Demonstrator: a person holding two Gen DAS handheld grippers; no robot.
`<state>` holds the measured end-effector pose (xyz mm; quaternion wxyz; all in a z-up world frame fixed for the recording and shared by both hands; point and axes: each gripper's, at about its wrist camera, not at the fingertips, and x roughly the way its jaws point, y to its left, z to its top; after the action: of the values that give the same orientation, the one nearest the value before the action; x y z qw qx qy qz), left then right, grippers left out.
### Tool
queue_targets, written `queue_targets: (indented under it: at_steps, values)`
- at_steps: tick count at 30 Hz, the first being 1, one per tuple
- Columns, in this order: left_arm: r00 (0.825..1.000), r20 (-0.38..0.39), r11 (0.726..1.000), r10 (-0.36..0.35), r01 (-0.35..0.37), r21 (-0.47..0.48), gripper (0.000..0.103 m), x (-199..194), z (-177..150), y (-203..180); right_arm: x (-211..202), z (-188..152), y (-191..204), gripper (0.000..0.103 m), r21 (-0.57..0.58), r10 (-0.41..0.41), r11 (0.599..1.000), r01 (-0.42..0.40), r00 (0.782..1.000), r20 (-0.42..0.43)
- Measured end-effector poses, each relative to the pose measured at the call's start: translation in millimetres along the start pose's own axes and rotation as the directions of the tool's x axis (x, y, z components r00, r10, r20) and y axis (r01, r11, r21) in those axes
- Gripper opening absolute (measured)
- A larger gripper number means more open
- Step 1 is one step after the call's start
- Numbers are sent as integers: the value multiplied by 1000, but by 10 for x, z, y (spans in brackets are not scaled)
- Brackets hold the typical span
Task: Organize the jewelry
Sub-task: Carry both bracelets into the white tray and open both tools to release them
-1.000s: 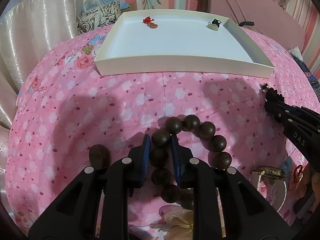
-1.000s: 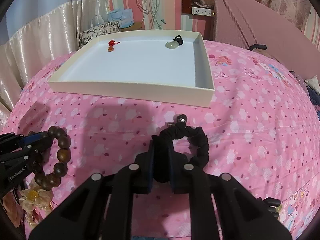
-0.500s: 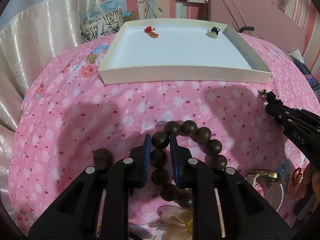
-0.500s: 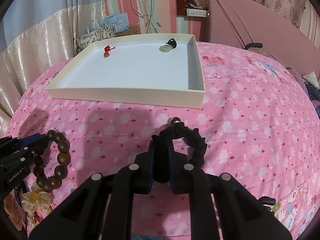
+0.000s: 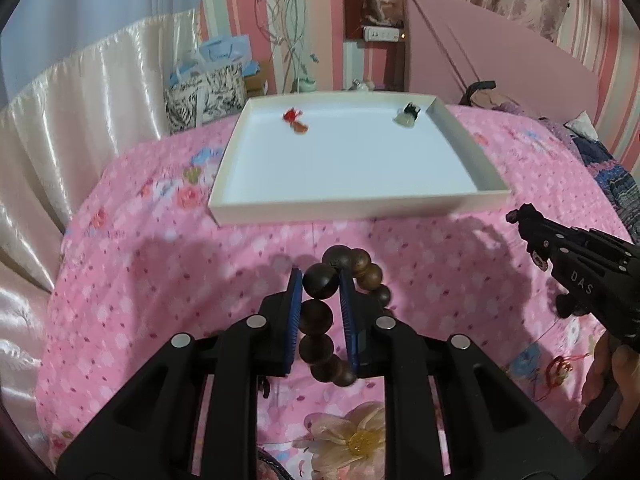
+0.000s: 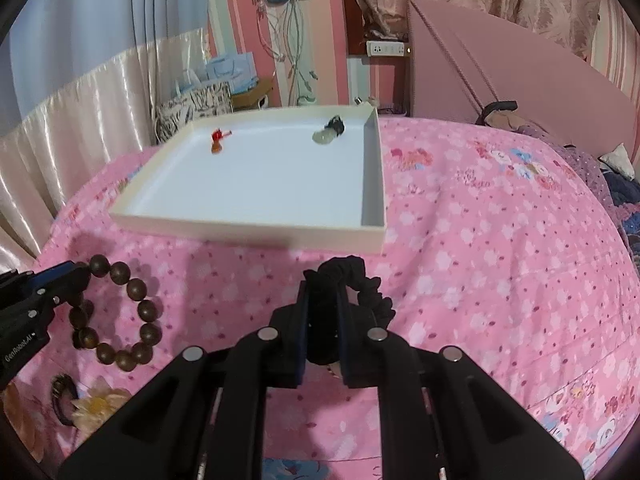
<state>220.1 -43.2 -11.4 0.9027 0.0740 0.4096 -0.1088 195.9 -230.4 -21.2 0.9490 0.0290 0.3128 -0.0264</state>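
Note:
My left gripper (image 5: 320,280) is shut on a dark wooden bead bracelet (image 5: 316,316) and holds it lifted above the pink bedspread; the bracelet also shows in the right wrist view (image 6: 132,320). My right gripper (image 6: 322,296) is shut on a black scrunchie (image 6: 352,276), also lifted. A shallow white tray (image 5: 360,206) lies ahead on the bed, also seen in the right wrist view (image 6: 248,226). It holds a red charm (image 5: 295,120) and a pale pendant with a black cord (image 5: 407,115).
A fabric flower (image 5: 352,436) and a red-cord charm (image 5: 562,366) lie on the bedspread near me. A dark ring (image 6: 64,398) lies by the flower. A satin curtain (image 5: 80,120) hangs left, a pink headboard (image 5: 500,56) stands back right.
Both grippers have risen off the bedspread with their items and moved toward the tray. The bead bracelet now hangs from the left gripper.

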Motion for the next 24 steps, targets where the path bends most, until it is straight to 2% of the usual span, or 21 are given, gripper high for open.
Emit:
queue_targets:
  at_steps: [4, 8, 13, 18, 24]
  values:
    - [1000, 18, 1000, -15, 15, 12, 18, -113, 190, -18, -80, 206, -10, 12, 17, 28, 999, -29, 999, 19]
    - [999, 37, 1000, -4, 3, 20, 17, -169, 485, -18, -109, 459, 26, 12, 13, 22, 1000, -23, 999, 47]
    - [998, 53, 999, -36, 35, 25, 17, -135, 848, -33, 35, 798, 111, 12, 14, 15, 1000, -16, 999, 38]
    - [998, 43, 998, -56, 54, 32, 17, 79, 1206, -74, 375, 1082, 149, 12, 20, -4, 1000, 4, 1000, 4]
    - [999, 32, 996, -35, 32, 78, 17, 509, 1474, -158, 799, 1305, 132, 12, 24, -31, 999, 32, 999, -31]
